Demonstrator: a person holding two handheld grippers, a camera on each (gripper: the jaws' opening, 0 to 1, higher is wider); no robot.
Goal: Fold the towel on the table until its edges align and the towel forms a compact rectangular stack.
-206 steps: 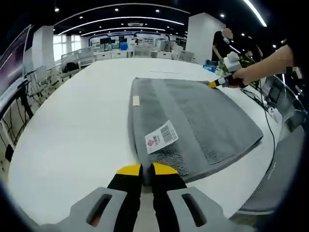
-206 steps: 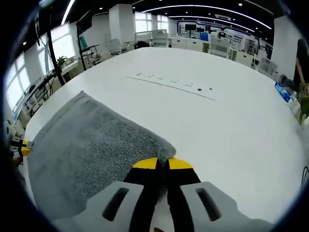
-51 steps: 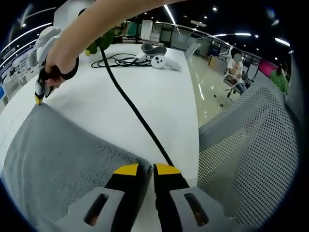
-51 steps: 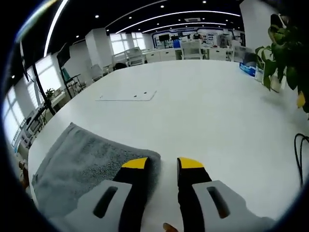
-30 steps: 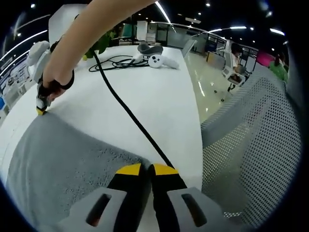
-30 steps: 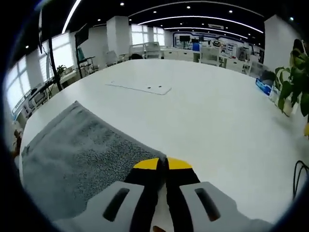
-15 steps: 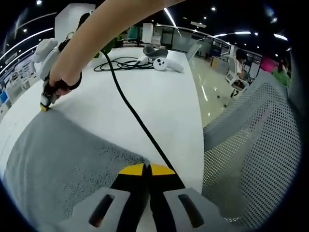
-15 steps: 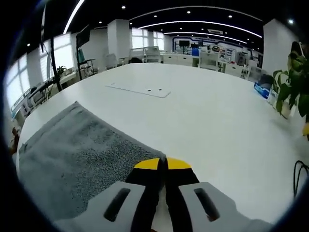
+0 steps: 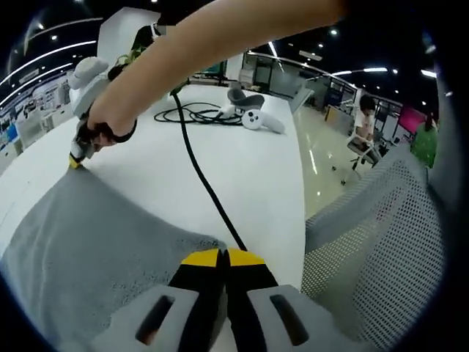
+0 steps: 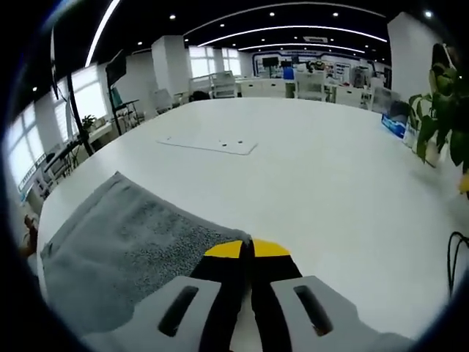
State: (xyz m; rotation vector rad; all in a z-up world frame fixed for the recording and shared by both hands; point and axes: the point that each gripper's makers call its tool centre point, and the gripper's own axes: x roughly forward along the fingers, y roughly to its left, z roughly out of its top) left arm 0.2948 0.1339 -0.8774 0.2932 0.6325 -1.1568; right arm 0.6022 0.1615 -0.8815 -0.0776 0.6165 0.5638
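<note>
A grey towel (image 9: 88, 242) lies folded on the white table (image 9: 249, 176). My left gripper (image 9: 222, 257) is shut on its near corner, by the table's edge. In the left gripper view the right gripper (image 9: 75, 160), held in a person's hand, pinches the towel's far corner. In the right gripper view the towel (image 10: 117, 249) spreads to the left and my right gripper (image 10: 246, 249) is shut on its corner, jaws pressed together on the table (image 10: 315, 169).
A black cable (image 9: 201, 183) runs across the table from a coil (image 9: 198, 114) beside two white controllers (image 9: 256, 121). A grey mesh chair (image 9: 381, 249) stands off the table's edge. A white sheet (image 10: 209, 144) lies further out; a plant (image 10: 443, 95) stands at the right.
About 1.7 s ago the right jaws stood open beside the towel's corner; they have since shut on it. Both grippers have stayed on their corners over the last second, with small camera shifts.
</note>
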